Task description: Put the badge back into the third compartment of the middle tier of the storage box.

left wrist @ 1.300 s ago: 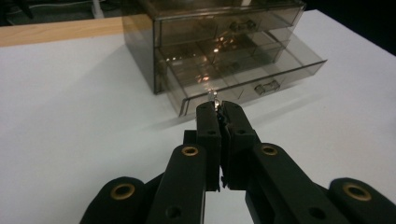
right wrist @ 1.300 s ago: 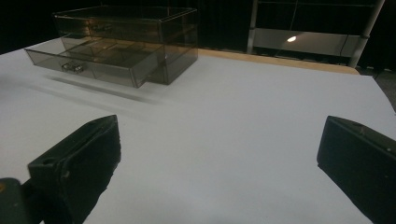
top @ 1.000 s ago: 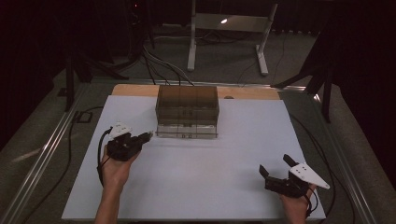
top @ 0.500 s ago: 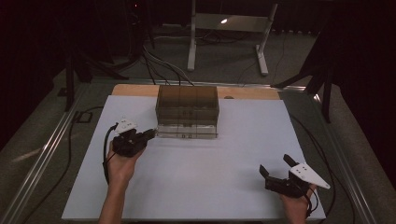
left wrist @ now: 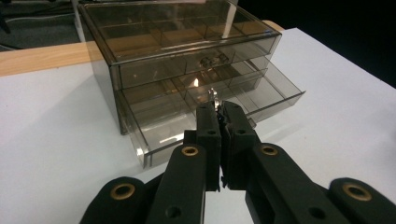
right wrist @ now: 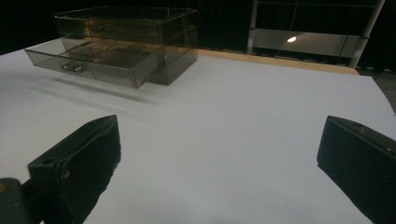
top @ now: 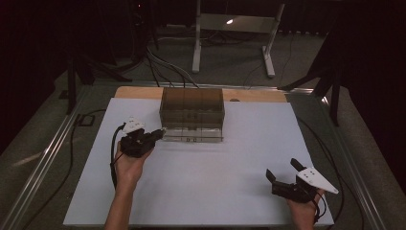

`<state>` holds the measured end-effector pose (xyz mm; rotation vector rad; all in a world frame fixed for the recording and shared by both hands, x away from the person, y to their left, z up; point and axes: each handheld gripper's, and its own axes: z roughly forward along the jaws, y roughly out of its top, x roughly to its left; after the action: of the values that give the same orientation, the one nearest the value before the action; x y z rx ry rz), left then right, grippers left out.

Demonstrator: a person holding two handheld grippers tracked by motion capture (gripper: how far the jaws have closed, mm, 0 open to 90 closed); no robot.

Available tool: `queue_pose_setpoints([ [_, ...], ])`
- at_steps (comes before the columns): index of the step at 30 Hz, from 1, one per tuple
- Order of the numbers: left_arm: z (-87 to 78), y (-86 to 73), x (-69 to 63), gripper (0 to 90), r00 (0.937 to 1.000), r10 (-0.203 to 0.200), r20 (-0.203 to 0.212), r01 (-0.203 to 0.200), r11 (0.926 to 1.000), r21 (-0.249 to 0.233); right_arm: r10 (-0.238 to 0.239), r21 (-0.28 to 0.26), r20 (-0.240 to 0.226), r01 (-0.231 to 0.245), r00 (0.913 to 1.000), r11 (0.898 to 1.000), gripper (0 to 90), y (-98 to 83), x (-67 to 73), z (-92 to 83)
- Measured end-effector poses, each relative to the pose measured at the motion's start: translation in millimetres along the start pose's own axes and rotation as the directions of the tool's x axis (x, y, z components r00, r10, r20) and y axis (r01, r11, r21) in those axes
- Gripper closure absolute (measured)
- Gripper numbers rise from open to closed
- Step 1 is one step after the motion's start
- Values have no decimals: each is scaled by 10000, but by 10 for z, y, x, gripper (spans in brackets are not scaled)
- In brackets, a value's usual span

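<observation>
A smoky, see-through drawer box (top: 192, 112) with 2 tiers stands at the far middle of the white table (top: 230, 163), its lower drawer (left wrist: 219, 105) pulled part-way out toward the person. The left gripper (left wrist: 218, 105) has its jaws closed tight at that drawer's small metal handle (left wrist: 212, 95), seemingly pinching it. The right gripper (top: 283, 173) rests well apart near the right corner, jaws spread wide and holding nothing.

A lab-like recording room: dark surroundings, a white-topped table (top: 201, 191), floor cables (top: 163, 62) and a metal stand (top: 234, 28).
</observation>
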<state>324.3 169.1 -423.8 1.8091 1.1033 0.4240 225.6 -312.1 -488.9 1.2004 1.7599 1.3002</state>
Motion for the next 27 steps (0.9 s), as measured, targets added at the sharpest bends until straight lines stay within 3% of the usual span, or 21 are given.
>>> queue_pose_setpoints([
  [27, 197, 165, -112, 886, 9995, 96, 291, -91, 9998, -168, 2, 3, 21, -2, 10000, 10000, 0, 0, -10, -1],
])
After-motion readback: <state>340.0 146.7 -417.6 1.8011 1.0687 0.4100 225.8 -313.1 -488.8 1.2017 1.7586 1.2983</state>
